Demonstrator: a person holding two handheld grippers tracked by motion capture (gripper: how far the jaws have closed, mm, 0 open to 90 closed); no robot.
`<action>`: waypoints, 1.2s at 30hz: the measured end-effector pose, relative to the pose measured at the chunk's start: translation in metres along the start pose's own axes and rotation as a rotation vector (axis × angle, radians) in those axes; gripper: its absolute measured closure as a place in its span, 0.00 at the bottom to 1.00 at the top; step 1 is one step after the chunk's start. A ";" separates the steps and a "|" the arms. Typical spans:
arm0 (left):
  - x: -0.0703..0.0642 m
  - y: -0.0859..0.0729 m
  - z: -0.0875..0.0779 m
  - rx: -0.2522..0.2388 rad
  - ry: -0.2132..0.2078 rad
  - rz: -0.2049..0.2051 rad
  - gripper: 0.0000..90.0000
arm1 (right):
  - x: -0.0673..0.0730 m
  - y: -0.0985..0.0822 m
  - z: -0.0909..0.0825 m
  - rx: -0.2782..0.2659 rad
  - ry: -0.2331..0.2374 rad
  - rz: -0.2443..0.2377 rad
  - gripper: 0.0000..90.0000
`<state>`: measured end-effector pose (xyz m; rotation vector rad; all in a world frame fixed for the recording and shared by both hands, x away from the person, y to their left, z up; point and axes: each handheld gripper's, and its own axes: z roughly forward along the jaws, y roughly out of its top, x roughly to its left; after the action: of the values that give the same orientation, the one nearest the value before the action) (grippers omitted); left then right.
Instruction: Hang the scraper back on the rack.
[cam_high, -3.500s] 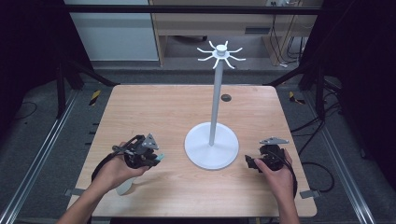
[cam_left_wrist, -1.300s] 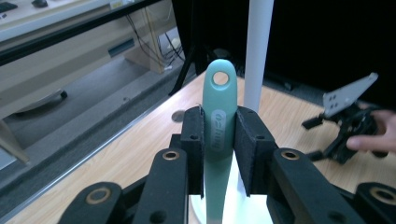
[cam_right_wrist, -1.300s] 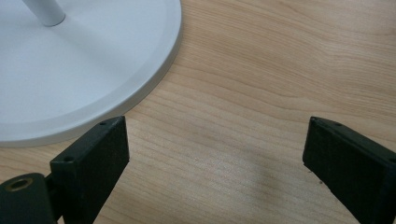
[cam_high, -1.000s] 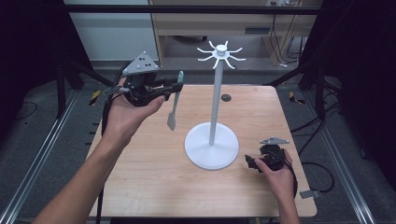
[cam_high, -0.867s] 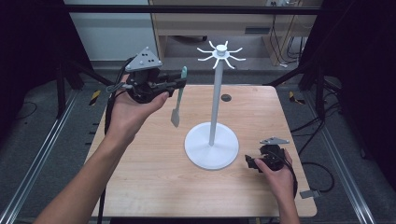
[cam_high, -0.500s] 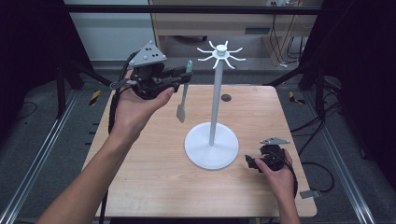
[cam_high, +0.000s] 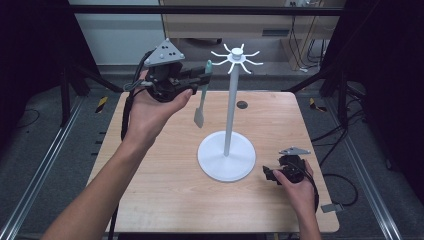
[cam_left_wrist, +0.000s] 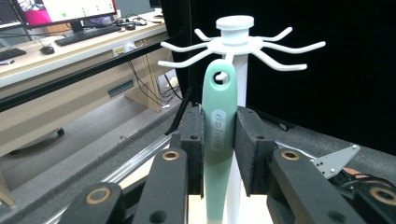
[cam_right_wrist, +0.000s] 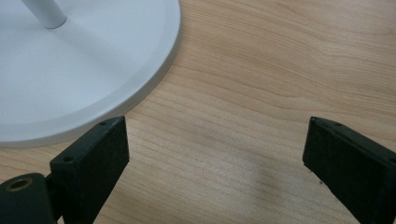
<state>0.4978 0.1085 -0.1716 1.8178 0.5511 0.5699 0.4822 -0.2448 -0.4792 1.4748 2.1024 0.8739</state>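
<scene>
High view first, from the left: the person's left hand is raised above the far-left part of the wooden table, carrying the left gripper up near the head of the white hanging stand. Its jaws are clamped on the handle of a mint-green spatula, which hangs blade-down beside the pole, clear of the tabletop. The left gripper view explains the grip: the pads press the handle below its hanging hole, leaving the hole free and upright, level with the stand's hooks just behind it. That looks chosen so the hole can be threaded onto a hook; it is not yet on one. Farther right, the stand's round base sits mid-table. At the right, the right gripper rests low on the table just beside the base, jaws spread wide with nothing between them, apparently waiting or ready to steady the base.
</scene>
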 end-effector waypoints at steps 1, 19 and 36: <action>0.000 0.000 0.001 0.001 0.000 0.001 0.82 | 0.000 0.000 0.000 -0.001 0.000 0.000 0.08; 0.004 -0.002 0.008 0.009 -0.011 -0.014 0.82 | 0.000 0.000 0.000 -0.001 0.001 -0.001 0.08; 0.003 -0.002 0.015 0.004 -0.025 -0.025 0.82 | 0.000 0.000 0.000 -0.003 0.004 0.004 0.08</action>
<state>0.5091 0.0997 -0.1776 1.8172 0.5577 0.5288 0.4823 -0.2451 -0.4792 1.4773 2.1008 0.8813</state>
